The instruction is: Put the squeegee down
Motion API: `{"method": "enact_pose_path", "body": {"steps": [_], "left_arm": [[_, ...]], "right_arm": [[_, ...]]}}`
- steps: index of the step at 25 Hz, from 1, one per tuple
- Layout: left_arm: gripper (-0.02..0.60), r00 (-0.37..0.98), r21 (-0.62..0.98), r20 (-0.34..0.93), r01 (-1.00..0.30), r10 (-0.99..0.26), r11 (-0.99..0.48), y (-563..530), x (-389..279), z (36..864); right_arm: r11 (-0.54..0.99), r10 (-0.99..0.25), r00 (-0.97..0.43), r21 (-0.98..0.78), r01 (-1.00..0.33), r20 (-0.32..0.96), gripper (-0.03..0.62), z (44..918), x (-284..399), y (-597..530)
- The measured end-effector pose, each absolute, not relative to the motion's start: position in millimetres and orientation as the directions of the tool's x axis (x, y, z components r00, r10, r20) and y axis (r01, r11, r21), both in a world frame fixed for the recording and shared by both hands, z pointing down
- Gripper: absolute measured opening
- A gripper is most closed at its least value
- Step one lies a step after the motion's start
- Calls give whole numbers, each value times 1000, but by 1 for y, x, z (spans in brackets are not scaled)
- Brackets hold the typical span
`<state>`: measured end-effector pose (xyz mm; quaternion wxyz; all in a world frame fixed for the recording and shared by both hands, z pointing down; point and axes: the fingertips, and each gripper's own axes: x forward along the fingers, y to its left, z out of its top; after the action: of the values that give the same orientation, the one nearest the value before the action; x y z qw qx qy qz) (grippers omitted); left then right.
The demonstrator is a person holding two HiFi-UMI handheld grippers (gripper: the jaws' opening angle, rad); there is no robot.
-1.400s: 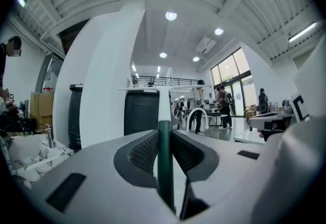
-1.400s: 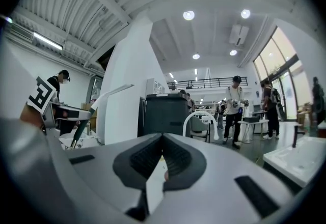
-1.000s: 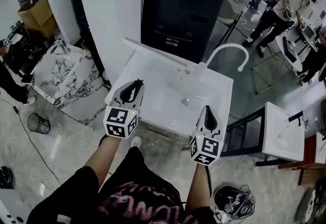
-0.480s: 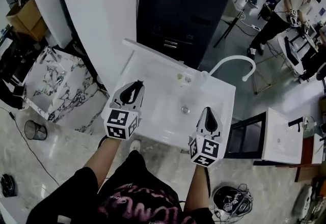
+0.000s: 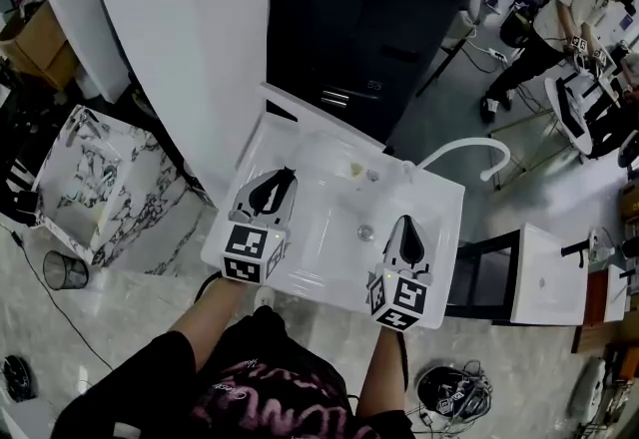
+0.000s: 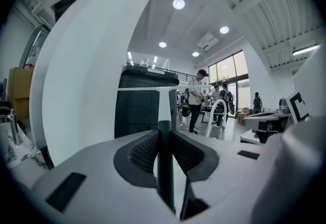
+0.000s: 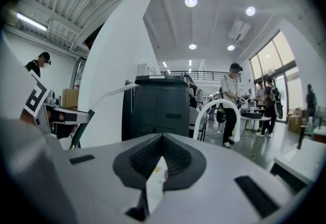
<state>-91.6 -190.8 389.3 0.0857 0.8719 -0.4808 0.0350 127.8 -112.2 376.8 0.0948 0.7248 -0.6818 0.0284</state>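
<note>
1. Squeegee with a thin dark green handle and a white blade bar (image 6: 164, 162) stands upright between the jaws of the left claw (image 5: 278, 180). The handle runs up past the claw's tips. The white bar crosses well ahead of and above them.
2. The left claw is parted only by the handle's width. Both ribbed dark pads press the handle's sides, so the hold looks firm. Gripping low on the handle probably keeps the blade clear of the jaws, so that it can touch down first.
3. The right claw (image 7: 162, 137) is drawn together with its tips meeting. Only a thin wedge of light shows behind them, and nothing lies between the pads. It hangs level with the left claw and well apart from the squeegee, likely just kept out of the way.
4. Directly beneath both claws lies a white rectangular sink basin (image 5: 329, 190). A white arched tap (image 5: 469, 146) stands ahead of the right claw, and a tall black cabinet (image 5: 349, 28) rises beyond the sink.
5. The task is not yet done, as the squeegee is in the air and touches only the left claw. The basin or its rim below looks the nearest resting place. The next step calls for lowering the blade flat before the jaws part, or the squeegee could tip or drop.
</note>
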Motion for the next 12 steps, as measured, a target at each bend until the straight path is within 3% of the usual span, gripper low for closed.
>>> {"method": "enact_pose_path", "body": {"steps": [12], "left_arm": [[84, 590, 127, 157, -807, -792, -576, -225, -95, 402]], "right_arm": [[-88, -981, 100, 76, -993, 167, 20, 381, 107, -154]]}}
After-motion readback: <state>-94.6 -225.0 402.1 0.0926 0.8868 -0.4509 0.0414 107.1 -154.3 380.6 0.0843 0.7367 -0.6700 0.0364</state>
